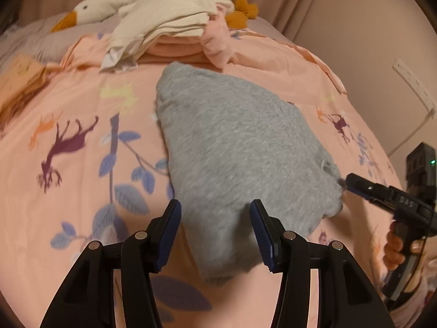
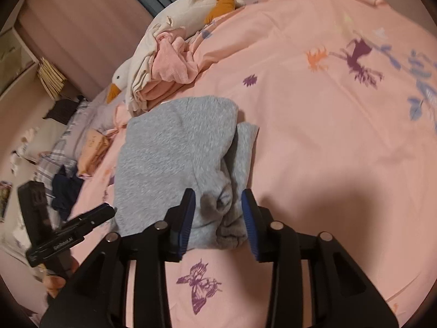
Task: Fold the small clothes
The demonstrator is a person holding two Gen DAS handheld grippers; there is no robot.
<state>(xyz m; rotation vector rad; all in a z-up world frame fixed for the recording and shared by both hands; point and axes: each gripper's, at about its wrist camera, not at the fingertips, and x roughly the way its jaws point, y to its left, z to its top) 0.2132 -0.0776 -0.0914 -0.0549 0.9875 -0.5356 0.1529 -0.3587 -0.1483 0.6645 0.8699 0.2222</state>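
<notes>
One grey fleece garment, folded, lying on pink printed duvet of bed, roughly mid-bed. Two grippers in view. Left gripper: jaws wide apart, straddling near edge of grey garment, cloth showing between blue pads, not pinched. Right gripper: jaws wide too, bunched cuff or hem end of same garment sitting in the gap; contact with pads unclear. From left wrist view, right gripper tip right at garment's far-side corner, held by bare hand. From right wrist view, left gripper just beside garment's left edge.

One pile of clothes beyond garment, cream pieces over pink ones, piece count unclear. One goose plush toy behind pile, white body, orange beak and feet. One wall socket strip at right. Assorted clutter off bed's left side, blurred.
</notes>
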